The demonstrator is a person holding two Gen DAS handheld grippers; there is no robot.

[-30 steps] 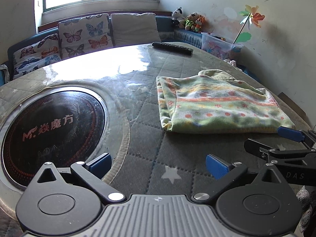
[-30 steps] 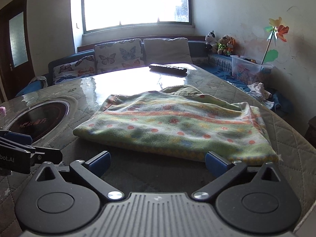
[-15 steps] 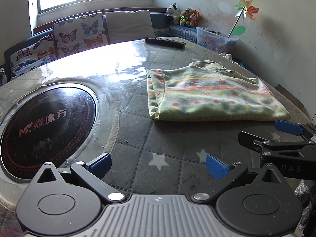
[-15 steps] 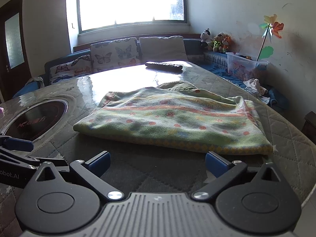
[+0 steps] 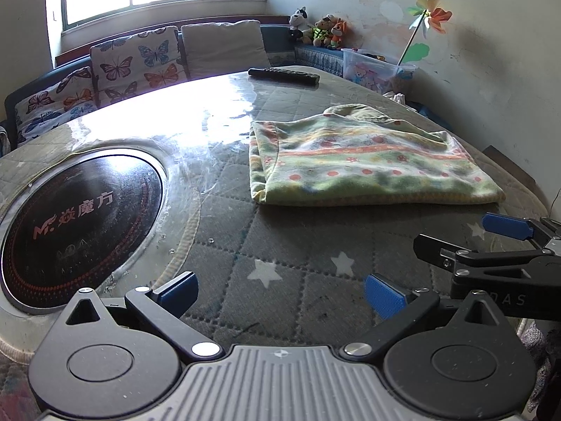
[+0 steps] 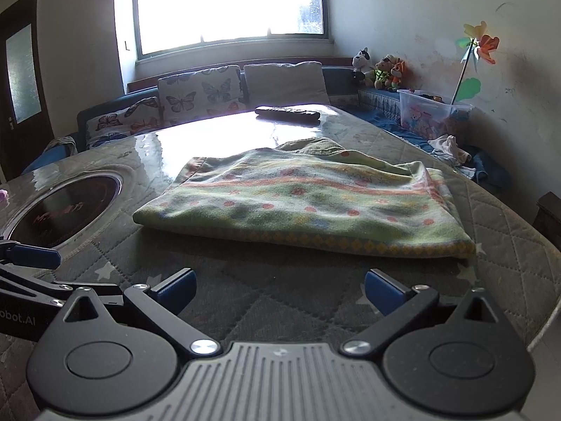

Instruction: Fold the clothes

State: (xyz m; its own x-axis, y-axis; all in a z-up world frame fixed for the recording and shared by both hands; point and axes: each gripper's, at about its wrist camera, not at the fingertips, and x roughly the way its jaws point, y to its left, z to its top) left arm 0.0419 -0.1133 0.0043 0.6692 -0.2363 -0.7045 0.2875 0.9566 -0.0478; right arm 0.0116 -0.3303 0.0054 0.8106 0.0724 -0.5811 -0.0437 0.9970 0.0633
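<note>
A green and yellow patterned garment (image 5: pixel 364 165) lies folded flat on the quilted round table (image 5: pixel 287 256), on its right half. In the right wrist view the same garment (image 6: pixel 301 203) spreads just beyond my fingers, its near hem facing me. My left gripper (image 5: pixel 280 289) stands open over bare quilt, short of the garment and to its left. My right gripper (image 6: pixel 278 289) is open too, a little back from the hem, holding nothing. The right gripper's blue fingertips (image 5: pixel 505 226) show at the right edge of the left wrist view.
A round black glass cooktop (image 5: pixel 80 217) is set into the table's left side. A black remote (image 5: pixel 284 75) lies at the far edge. Beyond are a bench with butterfly cushions (image 5: pixel 140 59), plush toys (image 5: pixel 319 29), a plastic bin (image 5: pixel 375 70) and the right wall.
Both grippers have drawn back toward me from the garment, which now looks farther away. The garment itself has not moved, and both jaws stay open.
</note>
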